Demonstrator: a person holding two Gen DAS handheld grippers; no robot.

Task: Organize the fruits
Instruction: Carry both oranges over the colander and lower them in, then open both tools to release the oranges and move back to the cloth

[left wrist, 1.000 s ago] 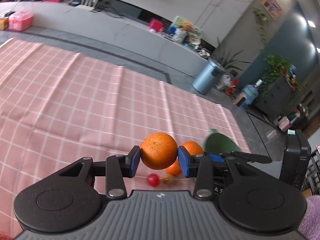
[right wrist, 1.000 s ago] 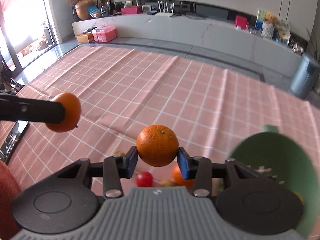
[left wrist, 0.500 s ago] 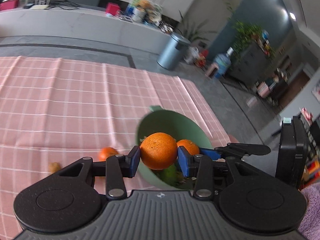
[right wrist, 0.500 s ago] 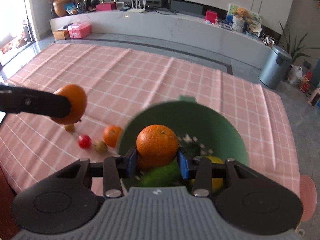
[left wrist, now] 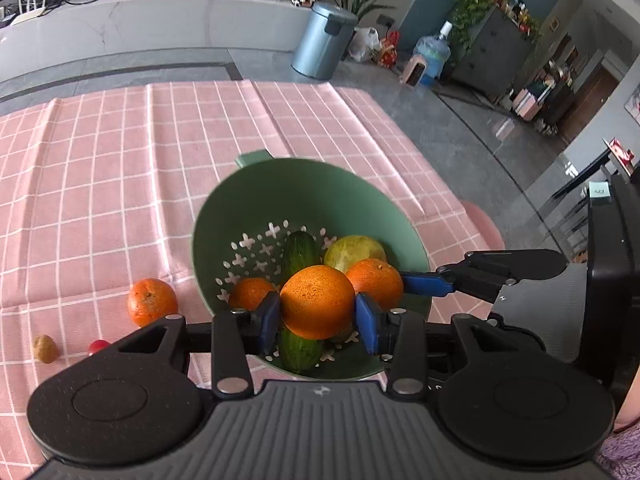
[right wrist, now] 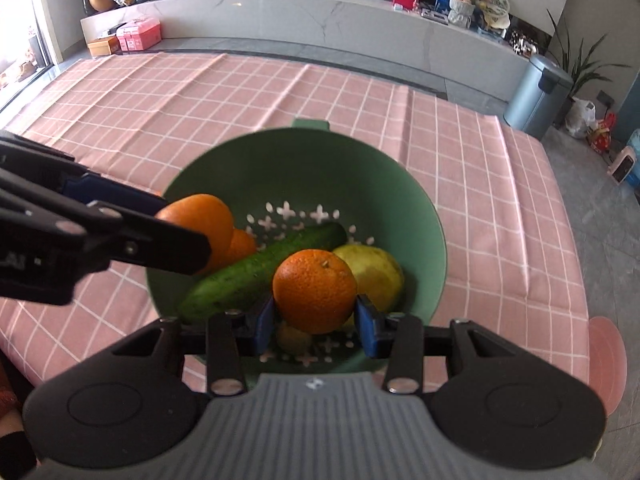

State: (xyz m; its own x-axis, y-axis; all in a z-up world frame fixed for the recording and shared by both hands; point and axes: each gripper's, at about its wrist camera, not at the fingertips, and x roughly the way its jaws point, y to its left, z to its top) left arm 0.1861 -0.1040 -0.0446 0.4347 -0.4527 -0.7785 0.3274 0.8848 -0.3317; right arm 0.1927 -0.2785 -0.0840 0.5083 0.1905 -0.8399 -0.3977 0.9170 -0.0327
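Observation:
A green colander bowl (left wrist: 304,196) (right wrist: 360,168) stands on the pink checked cloth. It holds a cucumber (right wrist: 260,264), a yellow-green fruit (right wrist: 376,268) and an orange (left wrist: 250,292). My left gripper (left wrist: 316,316) is shut on an orange (left wrist: 318,300) over the bowl's near side. My right gripper (right wrist: 316,320) is shut on another orange (right wrist: 314,288) over the bowl. The left gripper's orange also shows in the right wrist view (right wrist: 200,216), and the right gripper's orange in the left wrist view (left wrist: 376,280).
On the cloth left of the bowl lie an orange (left wrist: 152,302), a small red fruit (left wrist: 98,346) and a small brown fruit (left wrist: 45,348). The table's right edge (right wrist: 560,216) is close to the bowl. A grey bin (right wrist: 536,96) stands on the floor beyond.
Both grippers have carried their oranges from over the cloth to over the green bowl and come lower and closer to it. Both stay shut on their oranges.

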